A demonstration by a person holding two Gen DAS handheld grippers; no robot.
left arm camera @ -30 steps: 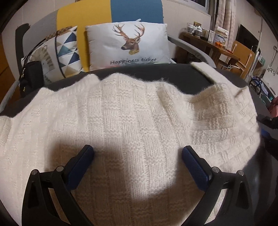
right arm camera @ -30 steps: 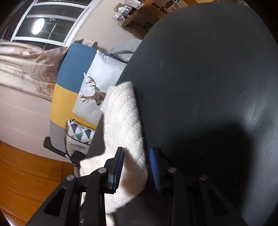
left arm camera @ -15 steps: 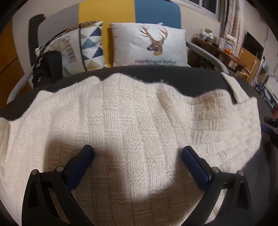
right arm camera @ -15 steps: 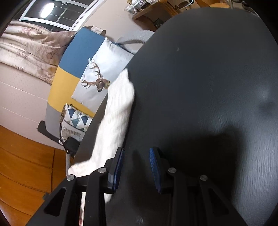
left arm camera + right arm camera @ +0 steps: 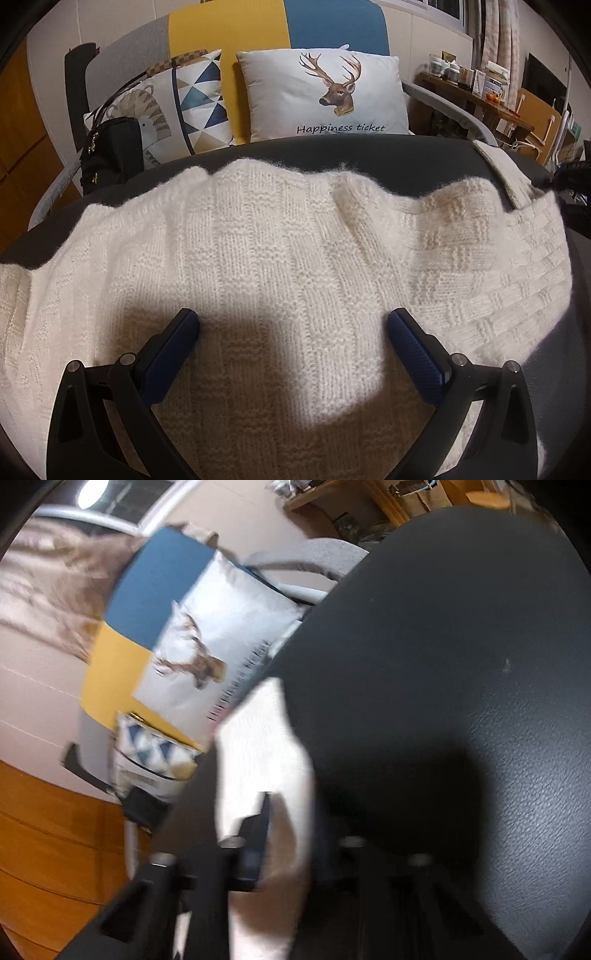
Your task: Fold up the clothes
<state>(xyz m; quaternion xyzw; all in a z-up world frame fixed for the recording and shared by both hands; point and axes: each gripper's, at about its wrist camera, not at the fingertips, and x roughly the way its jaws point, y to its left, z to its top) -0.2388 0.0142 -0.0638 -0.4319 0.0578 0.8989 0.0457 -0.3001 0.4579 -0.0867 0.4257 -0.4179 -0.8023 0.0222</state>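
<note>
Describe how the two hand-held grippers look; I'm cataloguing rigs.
Left hand-held gripper: black frame with triangular cut-outs and silver pivot pins, two fingers faced with textured dark-blue pads. Right hand-held gripper: same black frame and pins, blurred.

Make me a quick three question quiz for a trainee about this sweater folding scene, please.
1. True or false: the left tool is open above the cream sweater.
2. What lies between the closing jaws of the right tool? A) a cream strip of the sweater B) a pillow C) nothing
3. Fill in: the deer pillow reads "Happiness ____".

Key: 1 true; 2 A; 3 ticket.
</note>
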